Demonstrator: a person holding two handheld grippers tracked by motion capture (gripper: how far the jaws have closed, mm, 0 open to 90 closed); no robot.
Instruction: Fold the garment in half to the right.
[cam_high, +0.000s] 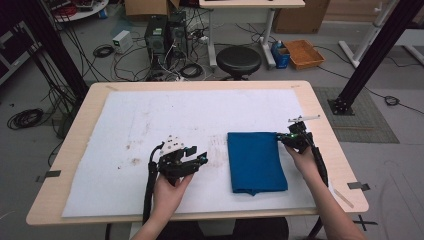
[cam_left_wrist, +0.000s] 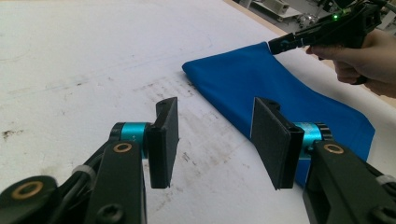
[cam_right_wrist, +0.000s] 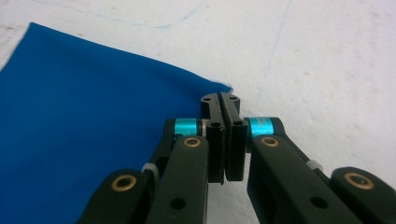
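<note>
Presently the right tool (cam_right_wrist: 223, 105) is pinched on the far right corner of the folded blue cloth (cam_high: 255, 160) lying right of centre on the tabletop (cam_high: 320, 107), left tool (cam_high: 192, 161) spread idle nearby; next, presumably, a controlled lift to fold or unfold.

Both tools are black two-jaw grippers: the left gripper (cam_high: 196, 160) carries a pale grey three-cornered plate dotted with small holes on top, and a thick black cable trails from its rear. Its flat rectangular pads (cam_left_wrist: 164, 140) are matt black, each set on a turquoise anodised collar, and the black arms behind them bear brass-ringed pivot holes, dark screws and a white cable tie. The right gripper (cam_high: 281, 138) has the same turquoise collars and brass rings, a small green light on its body, a thin grey bar on top and its own black cable.
</note>
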